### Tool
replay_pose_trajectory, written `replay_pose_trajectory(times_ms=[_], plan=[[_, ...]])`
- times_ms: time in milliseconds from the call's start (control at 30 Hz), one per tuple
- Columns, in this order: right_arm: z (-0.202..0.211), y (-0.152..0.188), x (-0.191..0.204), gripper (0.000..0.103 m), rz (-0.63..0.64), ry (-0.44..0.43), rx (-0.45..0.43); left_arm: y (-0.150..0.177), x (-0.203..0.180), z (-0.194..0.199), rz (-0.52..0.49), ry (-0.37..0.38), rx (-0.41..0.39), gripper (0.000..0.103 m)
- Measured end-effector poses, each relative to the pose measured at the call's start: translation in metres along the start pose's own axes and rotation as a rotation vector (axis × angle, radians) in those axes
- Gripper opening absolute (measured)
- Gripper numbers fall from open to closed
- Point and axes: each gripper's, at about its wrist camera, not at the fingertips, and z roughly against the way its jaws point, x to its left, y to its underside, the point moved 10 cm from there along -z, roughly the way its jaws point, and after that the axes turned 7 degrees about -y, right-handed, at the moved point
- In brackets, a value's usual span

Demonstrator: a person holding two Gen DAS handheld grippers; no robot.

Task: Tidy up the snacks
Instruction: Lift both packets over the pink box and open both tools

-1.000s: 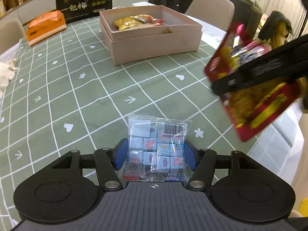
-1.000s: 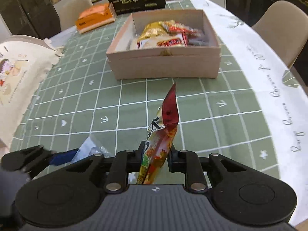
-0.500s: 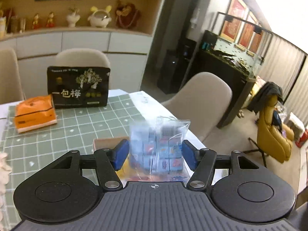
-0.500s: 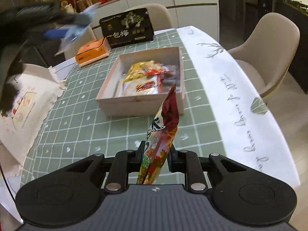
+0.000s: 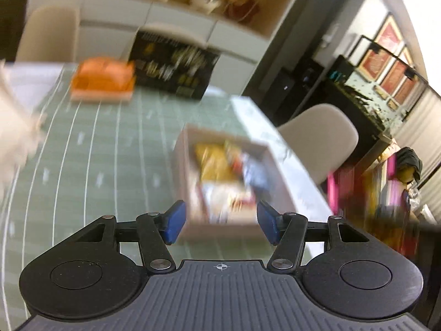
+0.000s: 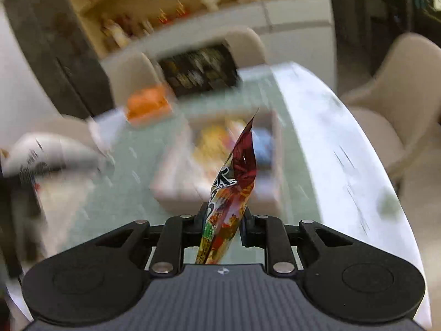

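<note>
My left gripper (image 5: 220, 222) hangs over the near end of the pink cardboard box (image 5: 220, 230), its blue pads (image 5: 175, 220) apart with nothing between them. A clear bag of blue and white cubes (image 5: 256, 176) shows as a blur inside the box, among yellow and red packets. The same bag (image 6: 263, 143) appears in the right wrist view, inside the box (image 6: 179, 195). My right gripper (image 6: 222, 220) is shut on a red and yellow snack packet (image 6: 239, 171), which stands edge-on and points at the box. Both views are motion-blurred.
An orange tissue box (image 5: 102, 82) and a black printed box (image 5: 173, 69) stand at the table's far end. A beige chair (image 5: 322, 135) is beyond the table's right edge, and white cloth (image 5: 13, 127) lies at the left. The green checked tablecloth (image 5: 110, 151) spreads left of the box.
The clear bag has left the left gripper's pads and now lies in the box. The left gripper rose, rolled and tipped down toward the box. The right gripper keeps its packet and has swung nearer.
</note>
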Motion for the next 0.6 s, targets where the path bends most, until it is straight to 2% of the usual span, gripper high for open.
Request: replay_pose_trajectory(times_ms=[100,133,167,233,267,333,467,600], plan=[[-0.016,-0.06,0.024,0.021,-0.044,-0.145,-0.109,0.022,0.015,0.0,0.028,-0.041,0.035,0.063],[-0.024,-0.073,0.026,0.029,-0.059,-0.167,-0.123,0.027,0.019,-0.001,0.026,-0.062,0.041,0.063],[-0.036,-0.083,0.025,0.047,-0.06,-0.158,-0.122,0.031,0.024,-0.001,0.019,-0.079,0.044,0.063],[-0.054,-0.087,0.017,0.064,-0.049,-0.095,-0.106,0.039,0.03,-0.001,-0.002,-0.101,0.048,0.063],[-0.06,-0.082,0.009,0.064,-0.059,-0.059,-0.091,0.044,0.033,-0.001,-0.015,-0.108,0.049,0.063],[-0.062,-0.061,-0.008,0.064,-0.111,-0.047,-0.065,0.056,0.036,-0.003,-0.048,-0.129,0.053,0.063],[-0.058,-0.006,-0.031,0.064,-0.192,0.002,-0.039,0.091,0.035,-0.011,-0.109,-0.161,0.065,0.063],[-0.058,0.06,-0.037,0.064,-0.089,0.165,0.009,0.125,0.031,-0.026,-0.183,-0.199,0.051,0.063]])
